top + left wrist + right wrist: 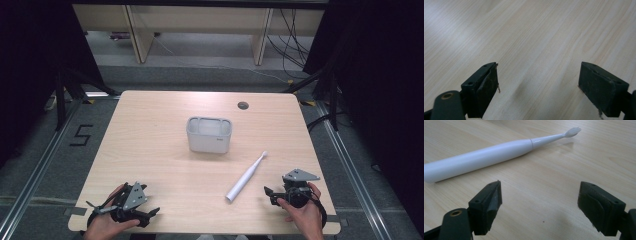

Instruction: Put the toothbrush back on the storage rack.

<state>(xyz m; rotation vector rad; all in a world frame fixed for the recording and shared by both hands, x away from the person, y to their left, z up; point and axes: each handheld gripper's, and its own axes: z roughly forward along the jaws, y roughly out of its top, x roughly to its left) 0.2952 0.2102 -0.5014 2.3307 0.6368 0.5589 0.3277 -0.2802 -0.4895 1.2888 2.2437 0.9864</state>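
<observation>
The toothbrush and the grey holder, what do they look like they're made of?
Toothbrush: probably smooth white plastic, with a soft glossy sheen along its body and pale bristles at the head. Grey holder: likely matte moulded plastic, with an even dull colour and rounded corners, though the look leaves this open.

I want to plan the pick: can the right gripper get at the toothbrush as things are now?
Probably yes: the right gripper is open, the toothbrush lies flat just ahead, and bare table lies between.
</observation>
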